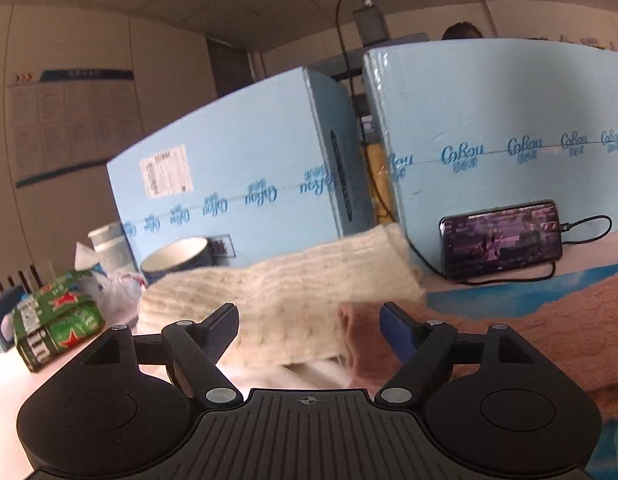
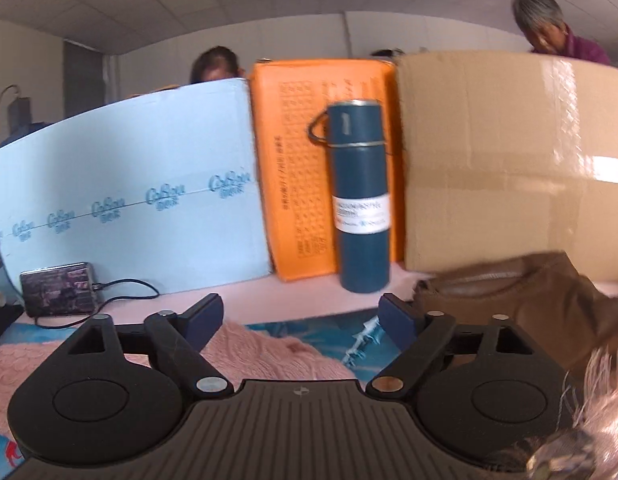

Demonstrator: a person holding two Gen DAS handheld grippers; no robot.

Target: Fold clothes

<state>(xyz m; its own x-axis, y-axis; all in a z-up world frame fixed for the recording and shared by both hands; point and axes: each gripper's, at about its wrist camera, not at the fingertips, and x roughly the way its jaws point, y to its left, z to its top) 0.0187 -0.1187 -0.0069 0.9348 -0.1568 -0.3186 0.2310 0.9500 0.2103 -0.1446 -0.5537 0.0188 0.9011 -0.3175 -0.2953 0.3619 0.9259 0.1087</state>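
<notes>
A cream knitted garment (image 1: 285, 292) lies folded in front of my left gripper (image 1: 309, 316), on top of a pink knitted garment (image 1: 509, 320). The left gripper is open and empty, its fingers on either side of the cream knit's near edge. In the right wrist view the pink knitted garment (image 2: 269, 356) lies under my right gripper (image 2: 299, 312), which is open and empty. A brown garment (image 2: 529, 300) sits folded at the right, just past the right finger.
Blue foam boards (image 1: 237, 168) wall the back. A phone (image 1: 503, 238) leans there on a cable. A blue mug (image 1: 177, 260) and green can pack (image 1: 55, 324) stand left. A teal flask (image 2: 361, 196), orange board (image 2: 305, 160) and cardboard box (image 2: 509, 160) stand behind.
</notes>
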